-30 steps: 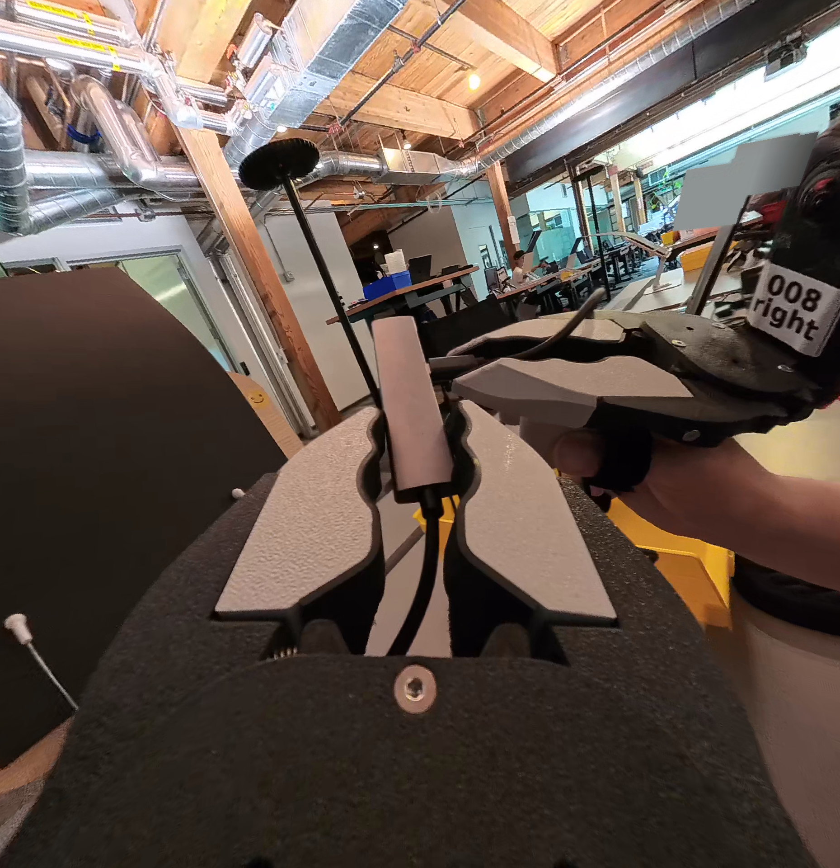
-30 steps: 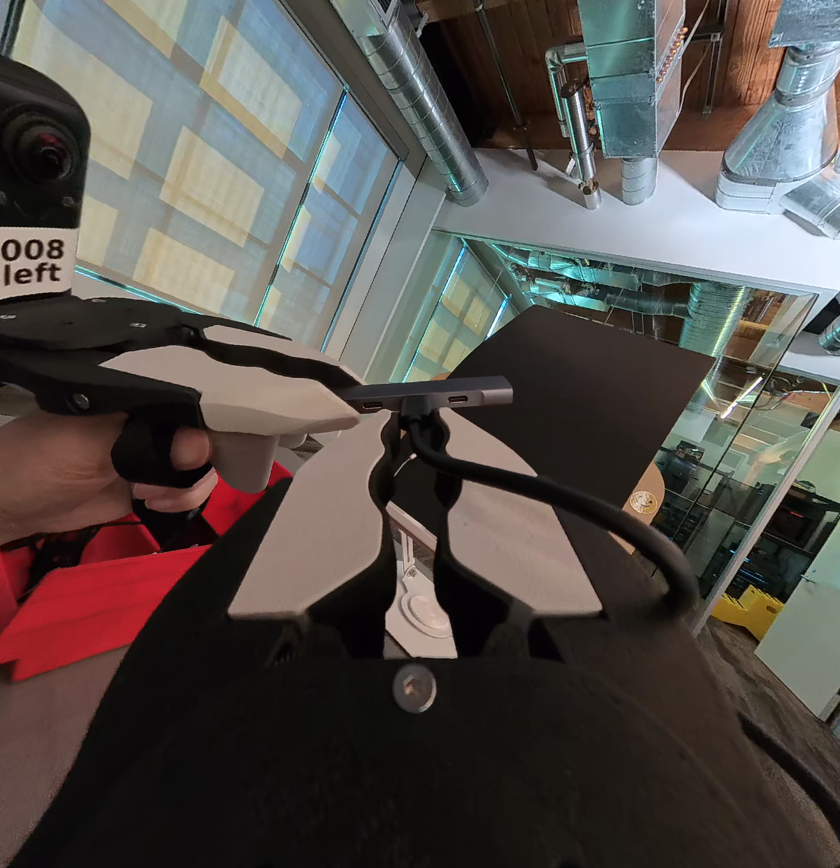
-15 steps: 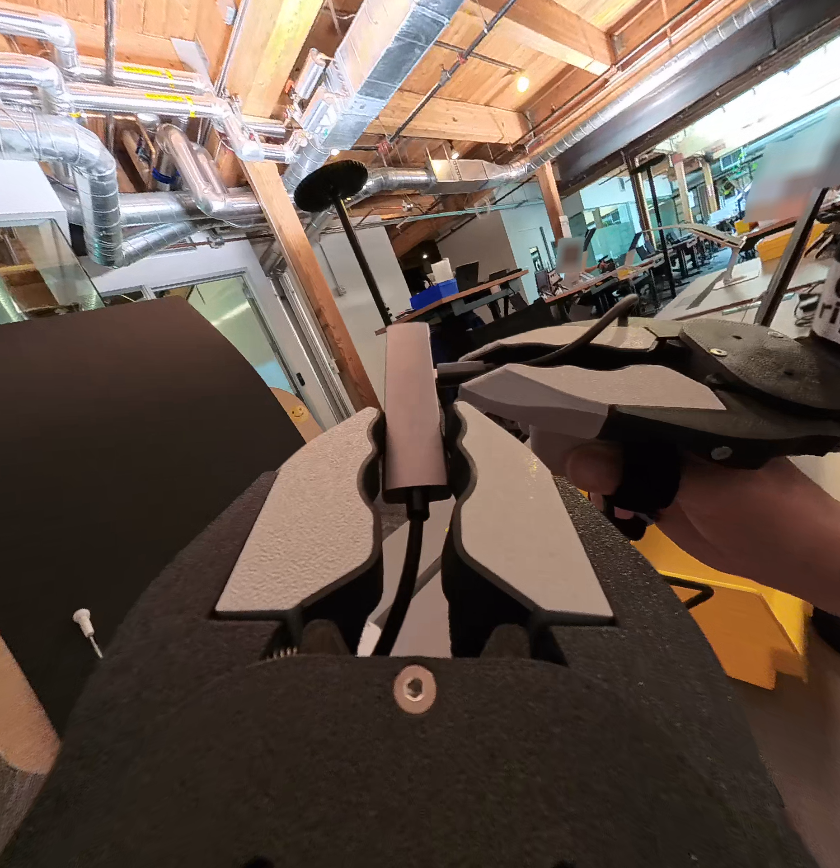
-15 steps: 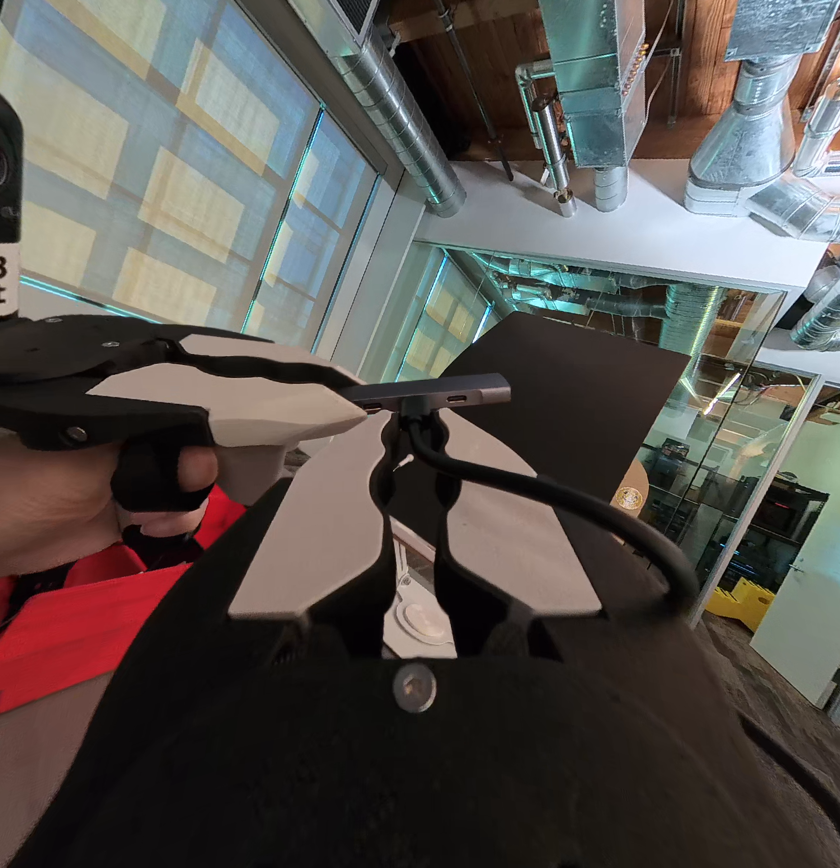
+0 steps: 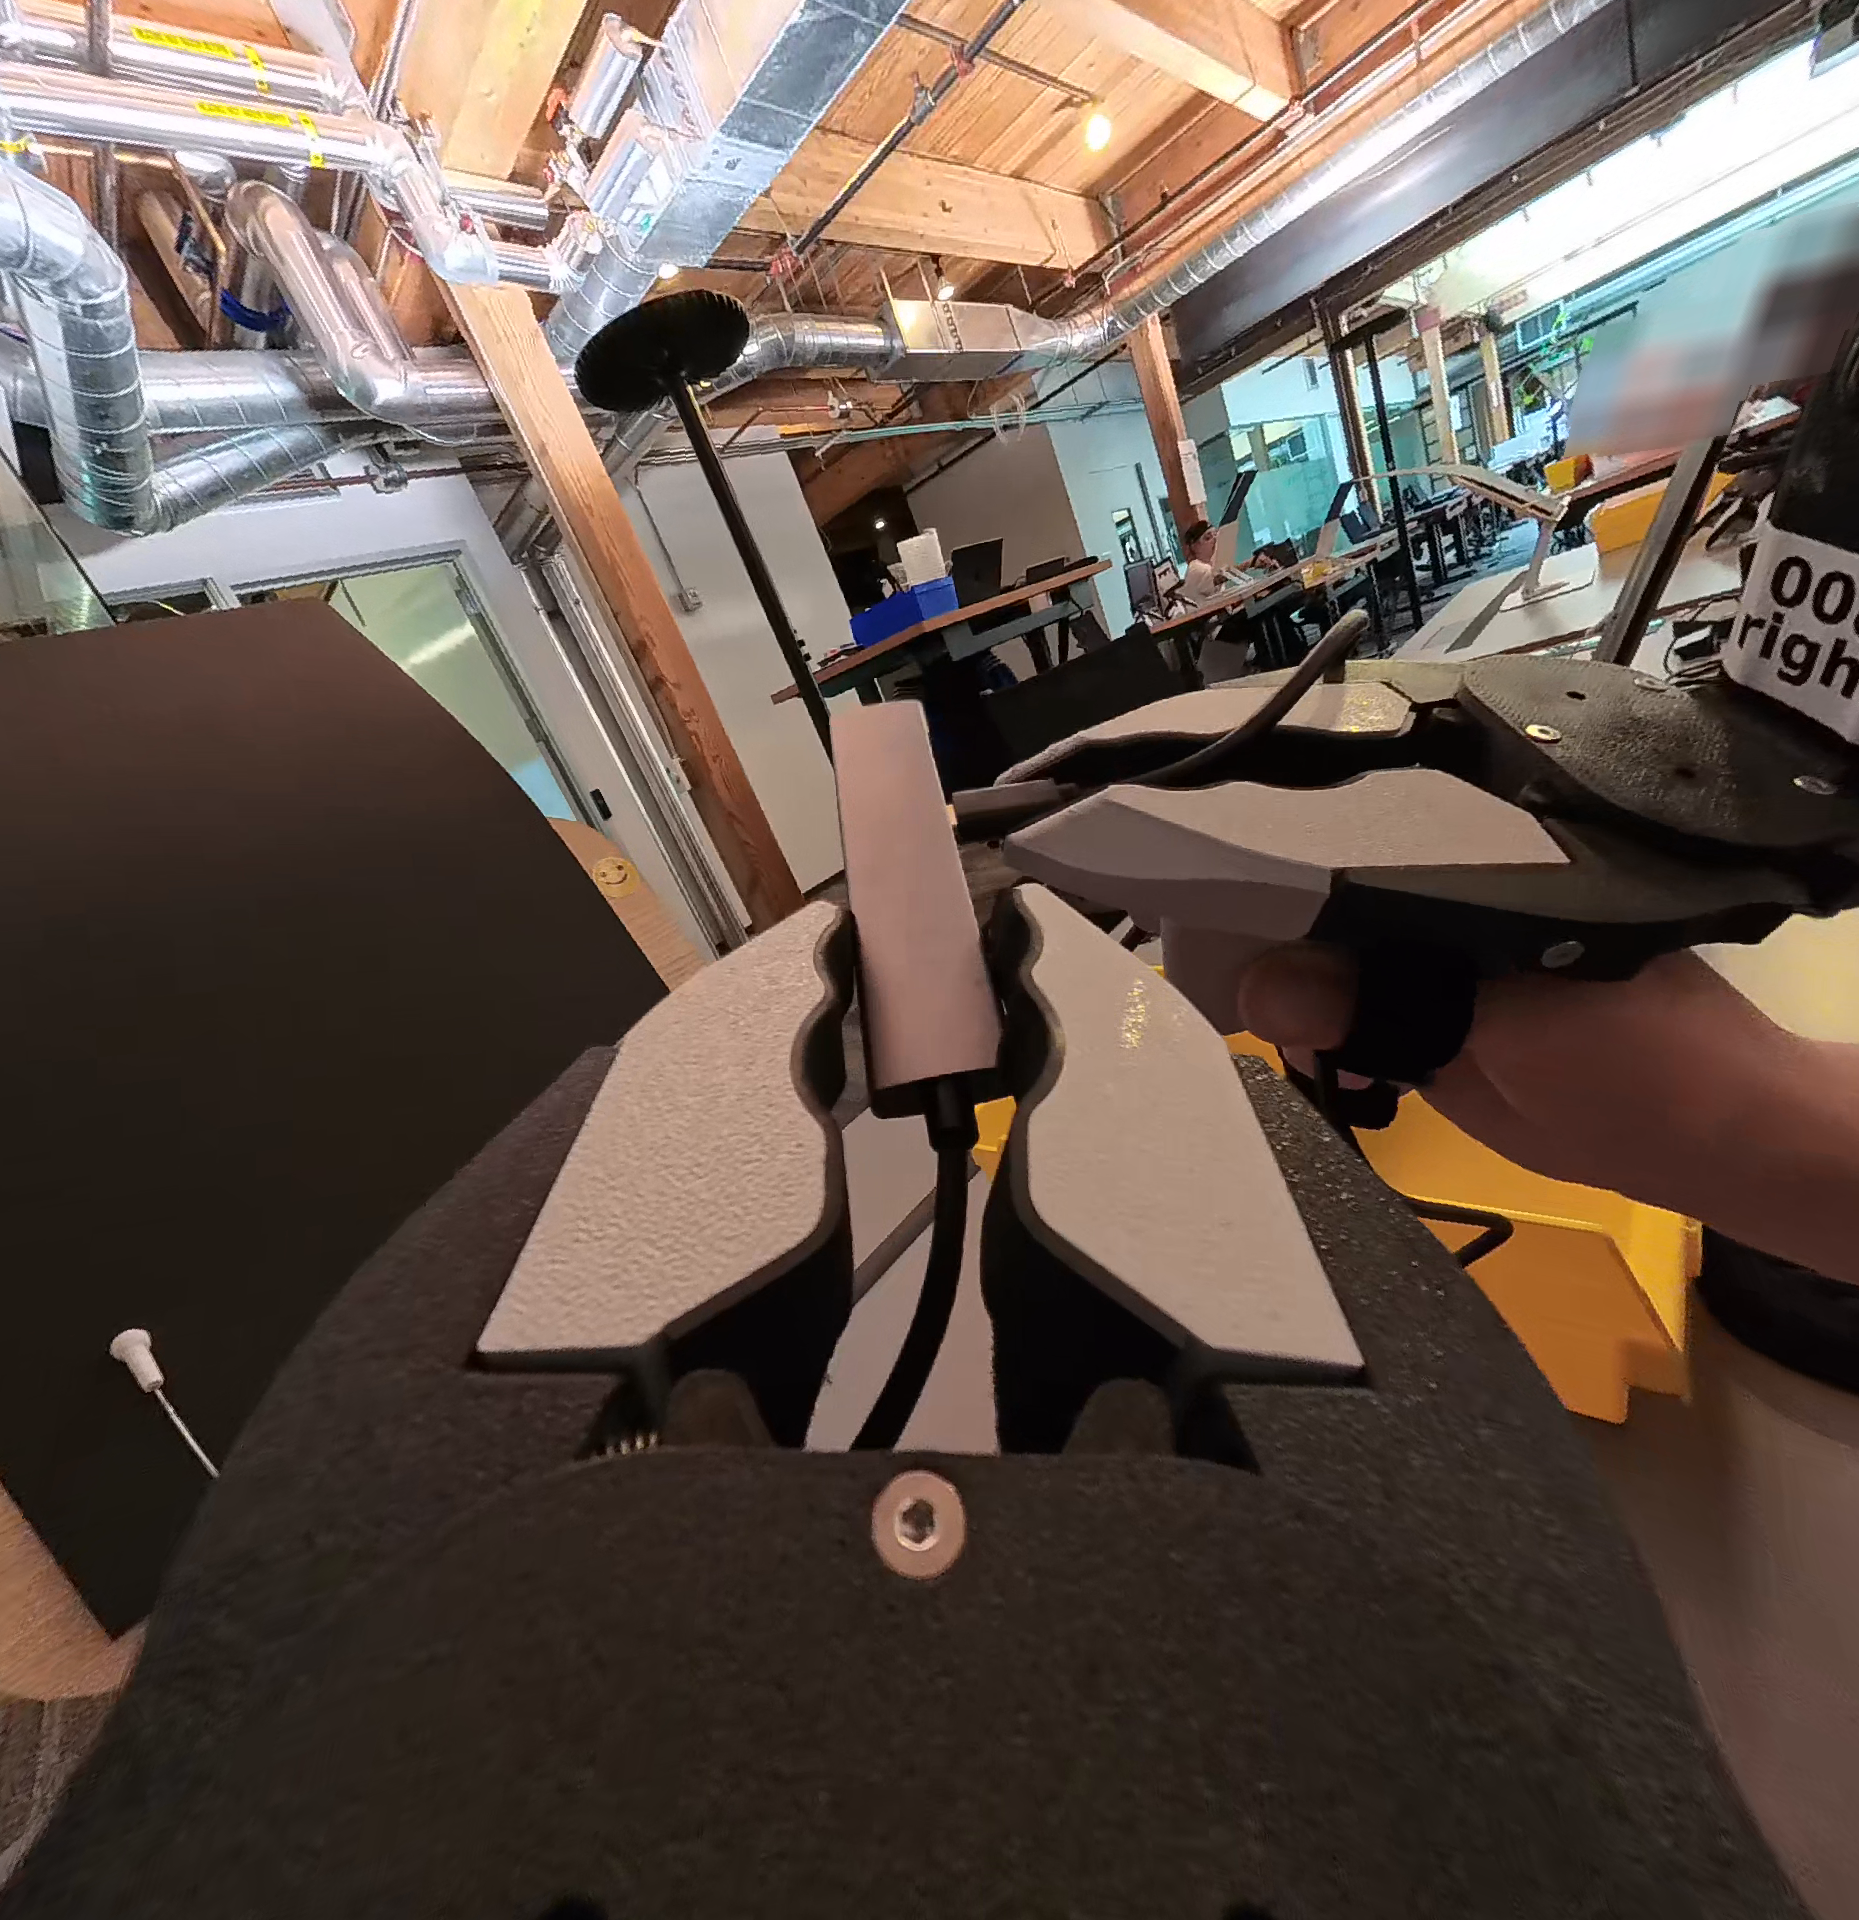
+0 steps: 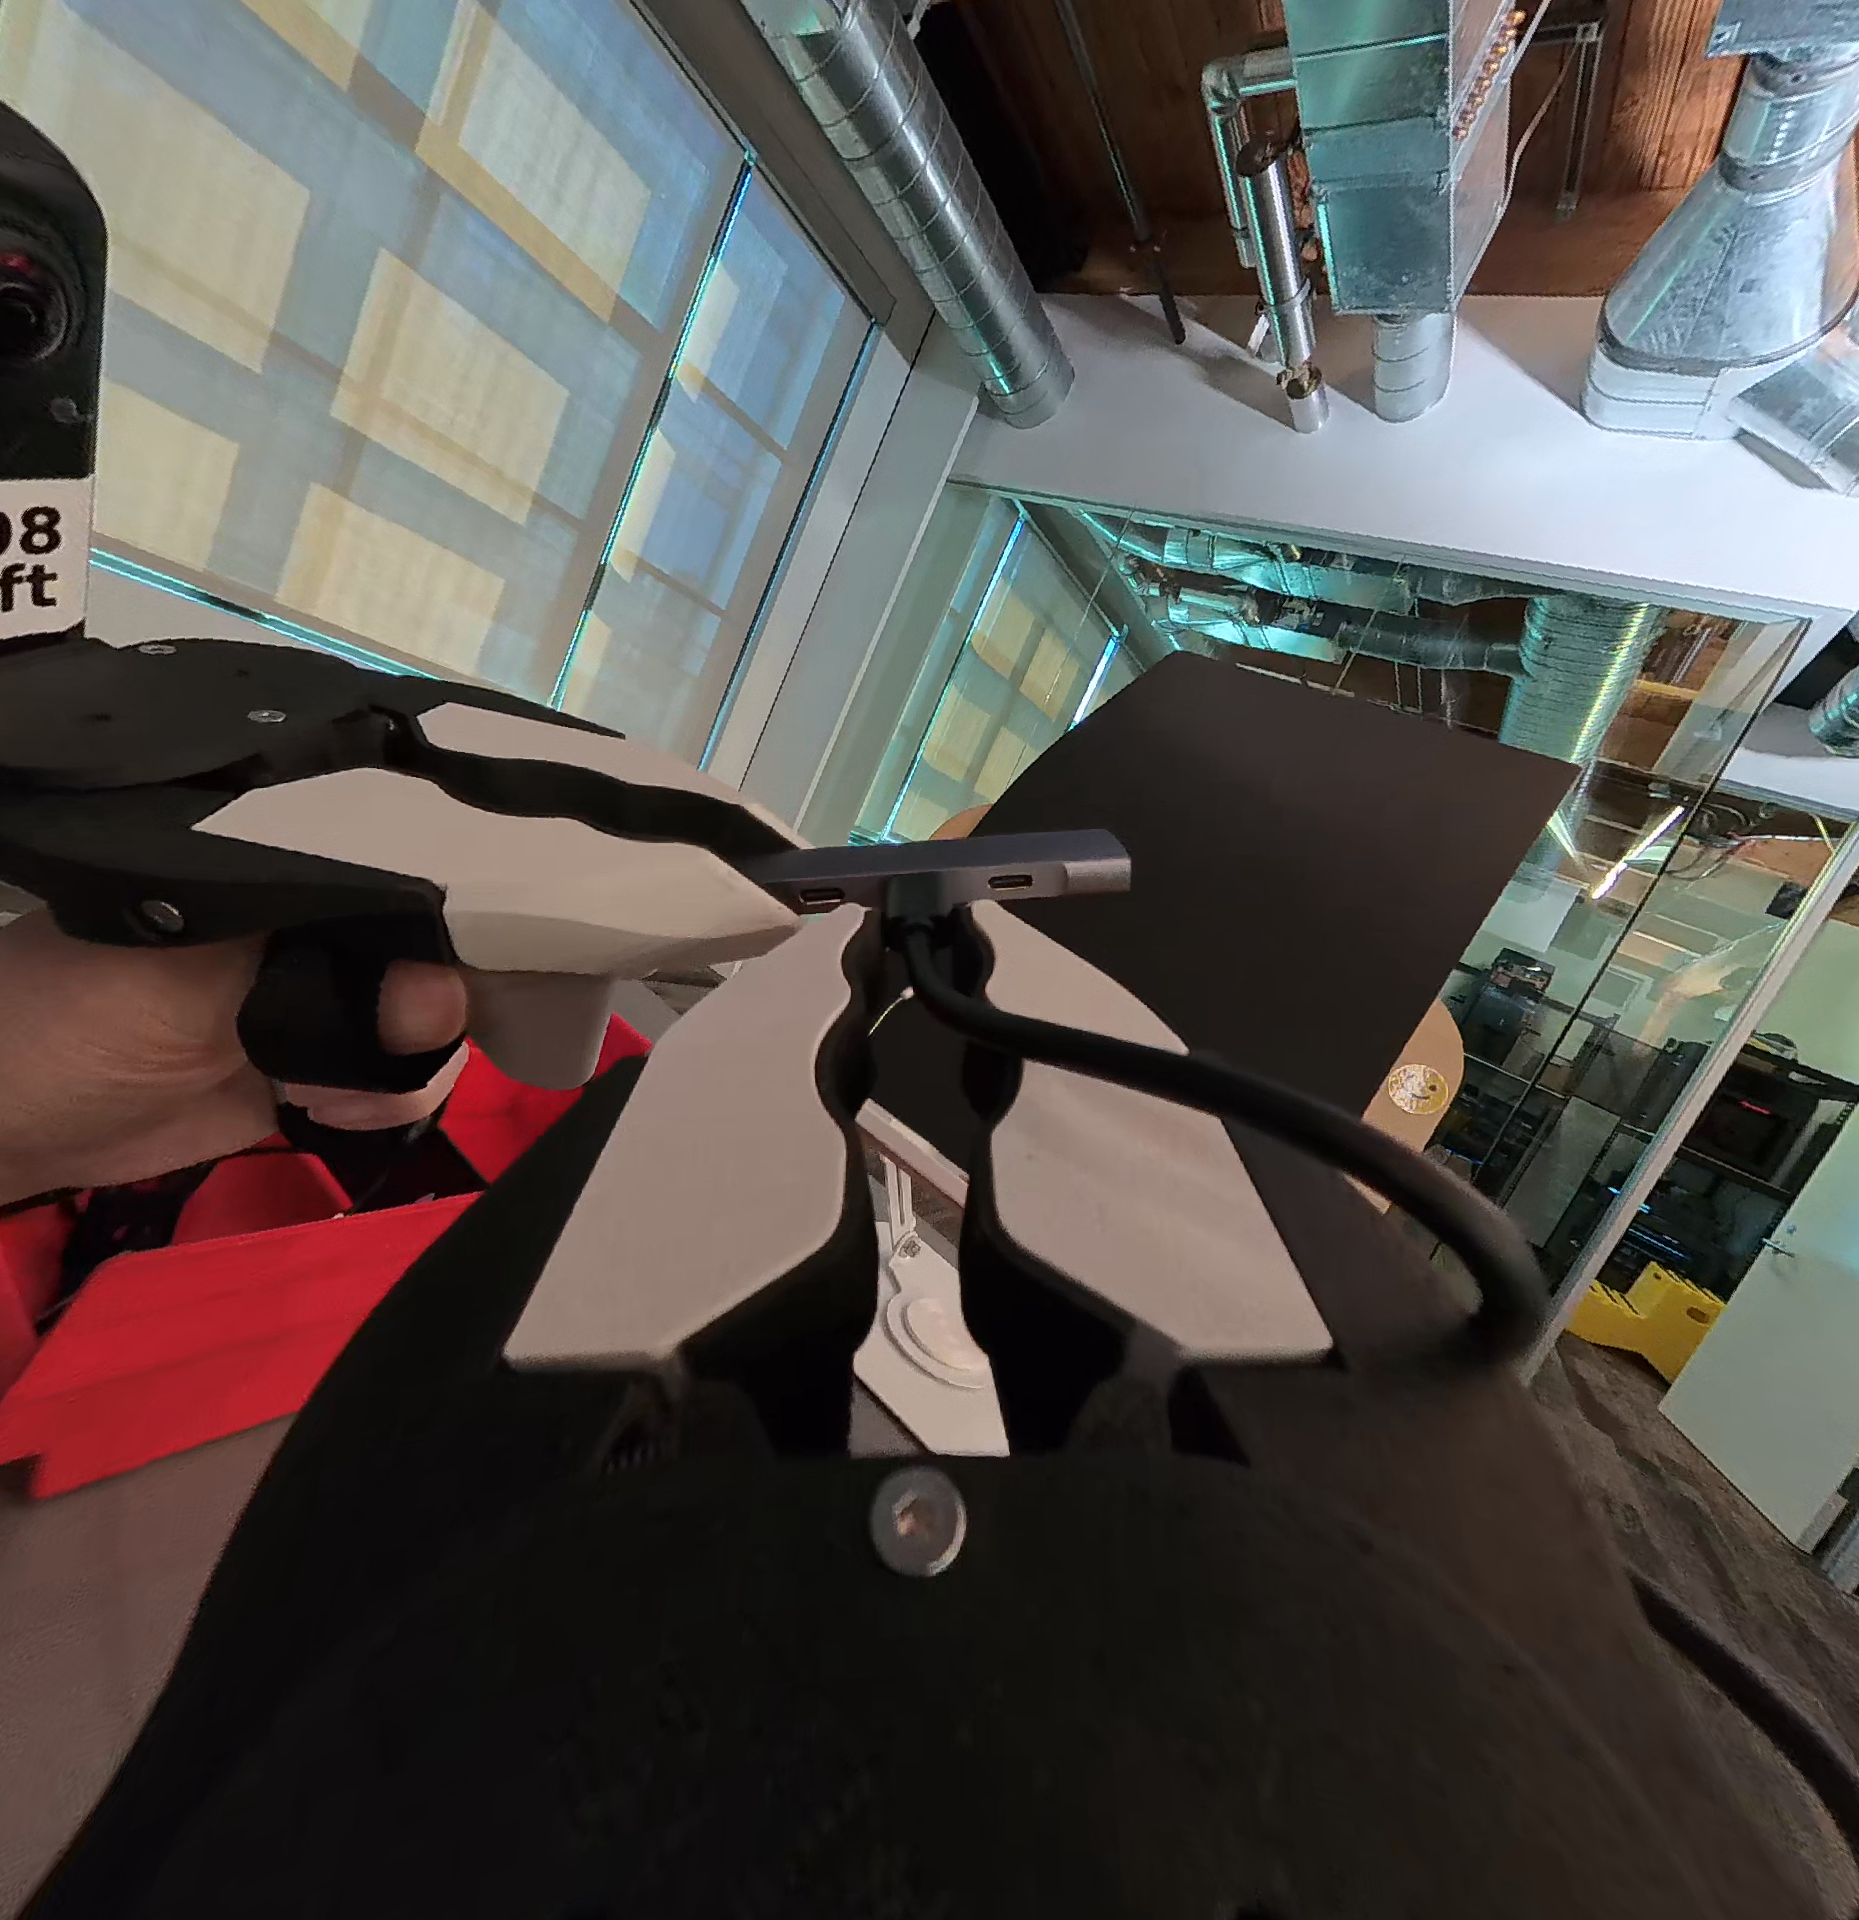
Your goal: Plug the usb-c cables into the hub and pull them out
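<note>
My left gripper [image 5: 925, 920] is shut on a slim grey hub [image 5: 909, 894], which stands up between its fingers; the hub's own black lead [image 5: 940, 1257] runs down from its near end. My right gripper [image 6: 914, 930] is shut on the plug of a black usb-c cable [image 6: 1268, 1101]. The plug [image 6: 909, 896] sits against the middle port on the hub's side [image 6: 1070, 868], with an empty port on either side of it. In the left wrist view the right gripper [image 5: 1018, 831] comes in from the right. In the right wrist view the left gripper [image 6: 769, 883] comes in from the left.
A yellow bin [image 5: 1527, 1299] lies below the right hand. A red bin [image 6: 229, 1299] lies below the left hand. A black board [image 5: 229, 1039] stands at the left of the left wrist view. Behind the hub are a black pole with a round head [image 5: 738, 499] and a wooden post [image 5: 613, 582]. Left and right tips are no more than a few centimetres apart.
Both grippers keep their hold. The pair has shifted and tilted a little together, so the background has moved. The plug stays at the hub's side.
</note>
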Motion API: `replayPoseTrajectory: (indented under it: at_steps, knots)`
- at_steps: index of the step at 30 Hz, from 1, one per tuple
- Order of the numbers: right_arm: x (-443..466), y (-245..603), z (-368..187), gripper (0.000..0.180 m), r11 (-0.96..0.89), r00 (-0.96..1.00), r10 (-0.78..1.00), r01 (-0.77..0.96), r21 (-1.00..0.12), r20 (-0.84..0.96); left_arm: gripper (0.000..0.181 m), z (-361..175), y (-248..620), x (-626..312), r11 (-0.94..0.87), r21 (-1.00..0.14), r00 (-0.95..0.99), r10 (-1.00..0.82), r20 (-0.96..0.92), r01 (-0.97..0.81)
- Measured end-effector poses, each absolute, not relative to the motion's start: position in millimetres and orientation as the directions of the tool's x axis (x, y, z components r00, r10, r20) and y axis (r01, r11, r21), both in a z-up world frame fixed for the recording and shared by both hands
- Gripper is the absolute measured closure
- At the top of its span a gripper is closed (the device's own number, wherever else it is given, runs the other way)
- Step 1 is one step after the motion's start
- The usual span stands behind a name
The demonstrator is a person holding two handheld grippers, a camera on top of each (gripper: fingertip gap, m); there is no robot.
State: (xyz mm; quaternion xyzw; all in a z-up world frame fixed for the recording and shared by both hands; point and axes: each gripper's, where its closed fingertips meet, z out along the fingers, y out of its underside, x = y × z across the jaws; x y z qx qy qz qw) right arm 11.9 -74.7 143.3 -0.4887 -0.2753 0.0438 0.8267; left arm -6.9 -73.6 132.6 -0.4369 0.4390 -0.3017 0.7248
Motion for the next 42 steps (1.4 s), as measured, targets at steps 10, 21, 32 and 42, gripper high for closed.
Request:
replayPoseTrajectory:
  at_steps: [10,21,32,42]
  knots:
    - [-1,-65,135,0.148,0.389,0.806,0.450,0.209,-0.897,0.383,0.157,139,-59,-12,0.393,-0.918,0.482,-0.817,-0.318,0.061]
    - [-50,-154,146,0.160,0.372,0.391,0.820,0.193,-0.908,0.418,0.157,153,-38,-64,0.132,-0.957,0.311,-0.949,-0.047,0.257]
    - [12,-126,134,0.153,0.698,0.316,0.293,0.574,-0.428,0.902,0.157,114,-93,-28,0.033,-0.999,-0.078,-0.996,-0.034,0.011]
    - [8,-101,101,0.169,0.642,0.106,0.114,0.751,-0.155,0.988,0.157,97,-115,-14,-0.060,-0.994,-0.227,-0.971,0.079,-0.091]
